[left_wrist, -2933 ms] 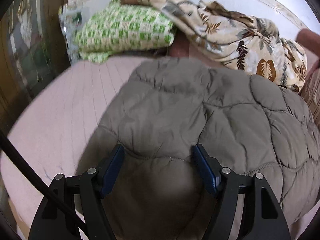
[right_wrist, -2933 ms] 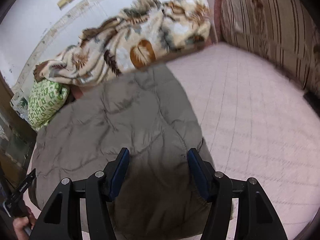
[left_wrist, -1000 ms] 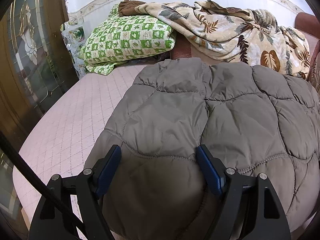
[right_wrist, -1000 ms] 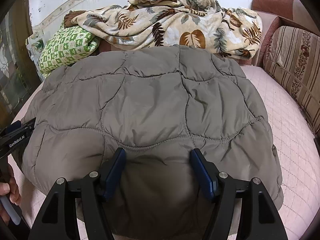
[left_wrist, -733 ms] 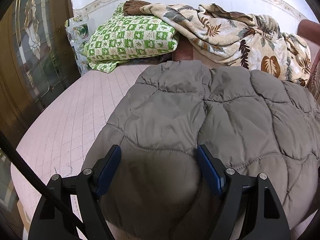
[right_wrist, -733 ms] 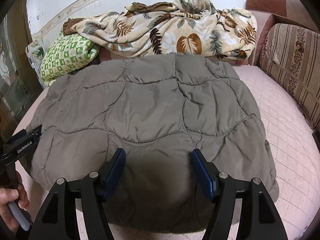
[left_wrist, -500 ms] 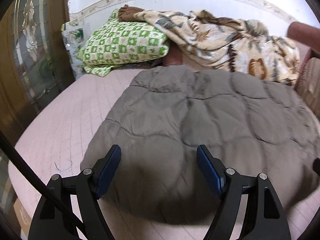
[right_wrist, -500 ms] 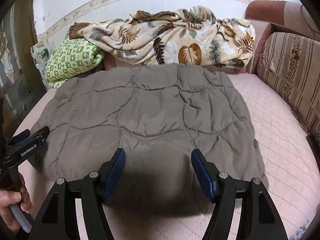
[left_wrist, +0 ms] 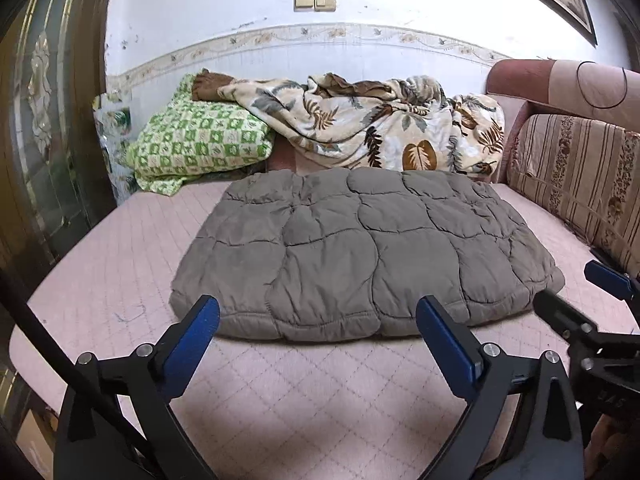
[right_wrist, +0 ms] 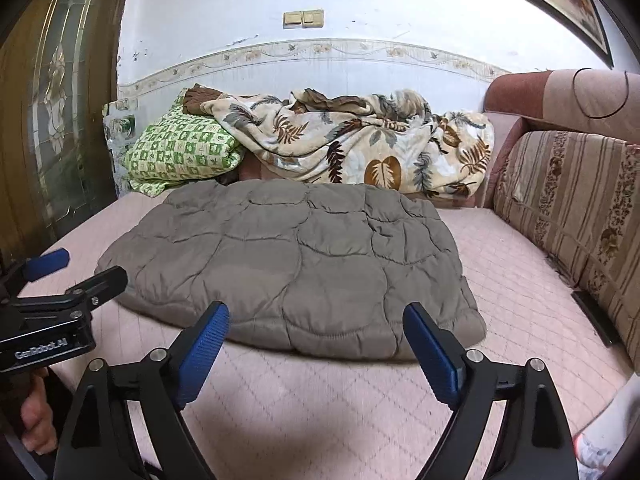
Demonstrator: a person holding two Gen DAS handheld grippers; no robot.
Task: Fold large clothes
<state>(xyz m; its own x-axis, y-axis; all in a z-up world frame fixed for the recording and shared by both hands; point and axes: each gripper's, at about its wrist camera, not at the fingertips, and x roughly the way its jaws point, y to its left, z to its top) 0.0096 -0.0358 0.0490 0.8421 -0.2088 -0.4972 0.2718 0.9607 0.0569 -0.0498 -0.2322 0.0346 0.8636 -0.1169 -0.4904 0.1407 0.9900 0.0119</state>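
Note:
A grey-brown quilted padded garment (left_wrist: pixel 360 252) (right_wrist: pixel 296 264) lies folded flat on the pink quilted mattress (left_wrist: pixel 300 392) (right_wrist: pixel 332 400). My left gripper (left_wrist: pixel 318 324) is held back from its near edge, its jaws opening wide, nothing between the blue pads. My right gripper (right_wrist: pixel 316 324) hangs likewise short of the near edge, jaws opening, nothing between them. Each gripper shows at the side of the other's view: the right gripper (left_wrist: pixel 592 300), the left gripper (right_wrist: pixel 68 276), the latter with a hand (right_wrist: pixel 36 420) on its handle.
A green checked pillow (left_wrist: pixel 200 144) and a leaf-print blanket (left_wrist: pixel 380 128) lie against the far wall. A striped cushion (left_wrist: pixel 580 176) and a pink armrest line the right side. A dark wooden door with glass (left_wrist: pixel 44 120) stands at the left.
Both grippers pulled back and rose from the garment, and their jaws spread wider. The garment, earlier between the jaws, now lies free on the mattress ahead of them.

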